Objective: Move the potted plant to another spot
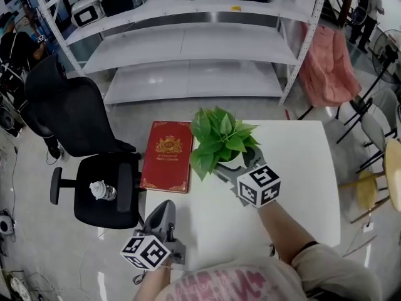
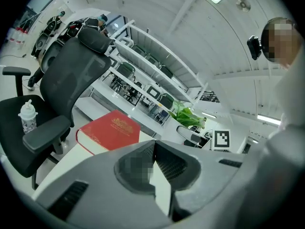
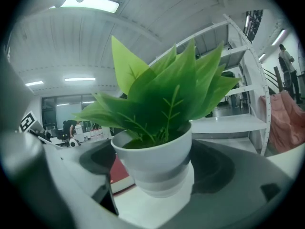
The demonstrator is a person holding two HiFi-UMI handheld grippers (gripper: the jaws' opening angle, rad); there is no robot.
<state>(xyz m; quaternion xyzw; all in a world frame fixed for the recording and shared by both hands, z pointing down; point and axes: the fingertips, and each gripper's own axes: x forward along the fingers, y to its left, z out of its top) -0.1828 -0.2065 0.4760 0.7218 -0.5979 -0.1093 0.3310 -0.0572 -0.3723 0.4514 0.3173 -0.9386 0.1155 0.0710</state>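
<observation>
The potted plant [image 1: 219, 138], green leaves in a small white pot [image 3: 155, 163], stands near the far middle of the white table [image 1: 294, 187]. My right gripper [image 1: 233, 165] reaches it from the near side, and its jaws press on both sides of the pot [image 1: 229, 162]. In the right gripper view the pot fills the space between the pads, leaves [image 3: 167, 94] spreading above. My left gripper [image 1: 164, 209] hangs at the table's near left corner, shut with nothing in it [image 2: 153, 144]. The plant [image 2: 188, 114] shows small in the left gripper view.
A red book [image 1: 168, 155] lies flat on the table's left part, just left of the plant. A black office chair [image 1: 94, 162] with a bottle [image 1: 102, 190] on its seat stands left of the table. White shelving [image 1: 188, 49] runs behind. Stools [image 1: 376, 187] stand at the right.
</observation>
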